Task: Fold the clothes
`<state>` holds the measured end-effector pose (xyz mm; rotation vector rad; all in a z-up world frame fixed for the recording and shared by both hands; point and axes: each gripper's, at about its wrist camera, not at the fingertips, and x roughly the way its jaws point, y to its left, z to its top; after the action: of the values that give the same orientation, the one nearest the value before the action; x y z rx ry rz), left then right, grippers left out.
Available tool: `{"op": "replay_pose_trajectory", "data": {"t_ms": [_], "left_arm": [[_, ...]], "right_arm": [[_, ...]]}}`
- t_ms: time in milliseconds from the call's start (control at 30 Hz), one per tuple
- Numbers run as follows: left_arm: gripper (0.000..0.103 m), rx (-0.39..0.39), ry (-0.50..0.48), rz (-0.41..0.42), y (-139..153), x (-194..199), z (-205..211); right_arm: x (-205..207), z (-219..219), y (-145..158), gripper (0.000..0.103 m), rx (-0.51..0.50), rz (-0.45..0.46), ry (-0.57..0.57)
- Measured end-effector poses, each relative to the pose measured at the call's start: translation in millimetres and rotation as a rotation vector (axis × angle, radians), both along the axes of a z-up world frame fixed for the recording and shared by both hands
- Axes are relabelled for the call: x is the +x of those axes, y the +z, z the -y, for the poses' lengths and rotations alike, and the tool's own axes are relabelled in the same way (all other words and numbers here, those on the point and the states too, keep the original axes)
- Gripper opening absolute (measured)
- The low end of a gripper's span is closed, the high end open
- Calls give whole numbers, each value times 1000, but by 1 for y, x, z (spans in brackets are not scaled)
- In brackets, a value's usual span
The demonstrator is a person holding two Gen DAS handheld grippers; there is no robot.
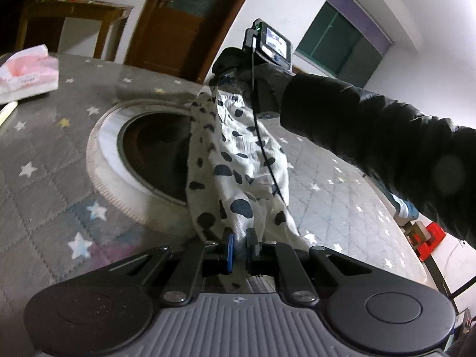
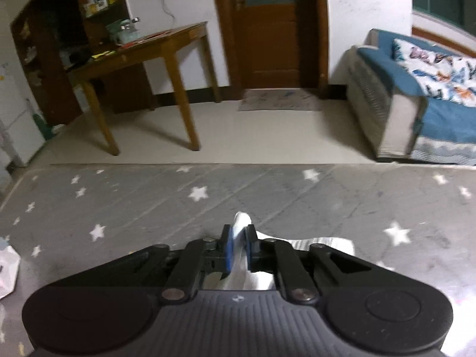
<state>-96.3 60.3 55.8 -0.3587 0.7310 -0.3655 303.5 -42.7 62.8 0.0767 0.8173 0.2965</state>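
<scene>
Currently, left tool and right tool both pinch the spotted garment; keep it taut while lowering onto the star-patterned mat.

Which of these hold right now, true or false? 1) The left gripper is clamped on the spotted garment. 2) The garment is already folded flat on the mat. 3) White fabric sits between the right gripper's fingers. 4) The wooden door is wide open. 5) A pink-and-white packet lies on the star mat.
1) True. The left gripper is shut on the white garment with dark spots.
2) False. It hangs stretched in the air between the two grippers, above the grey star mat.
3) True. The right gripper has white fabric between its fingers.
4) False. The wooden door is closed.
5) True. The pink-and-white packet lies at the mat's far left.
</scene>
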Motion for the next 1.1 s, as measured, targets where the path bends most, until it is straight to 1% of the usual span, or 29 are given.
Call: {"op": "replay_pose_trajectory", "data": {"t_ms": [67, 200, 267, 367, 500, 633, 700, 767, 933, 1100], "left_arm": [[9, 3, 5, -9, 0, -1, -1], [10, 16, -7, -11, -1, 0, 0], [12, 27, -12, -11, -2, 0, 0], [12, 47, -11, -9, -2, -1, 0], [13, 72, 15, -6, 1, -5, -6], [15, 103, 50, 1, 7, -11, -13], [16, 117, 67, 7, 12, -12, -15], [16, 126, 69, 25, 19, -10, -13], [16, 126, 28, 62, 26, 5, 5], [17, 130, -11, 70, 26, 16, 22]], "right_arm": [[-3, 4, 2, 13, 28, -1, 23], [-14, 14, 17, 14, 9, 4, 93], [-22, 18, 25, 15, -28, 4, 149], [-40, 18, 30, 16, -108, -6, 235], [-67, 15, 21, 16, -182, -36, 362], [-92, 8, 6, 16, -190, -65, 452], [-100, 5, 3, 16, -175, -72, 469], [-108, 4, 3, 16, -134, -79, 475], [-106, -5, 4, 16, -64, -106, 466], [-103, -16, -13, 15, -106, -136, 435]]}}
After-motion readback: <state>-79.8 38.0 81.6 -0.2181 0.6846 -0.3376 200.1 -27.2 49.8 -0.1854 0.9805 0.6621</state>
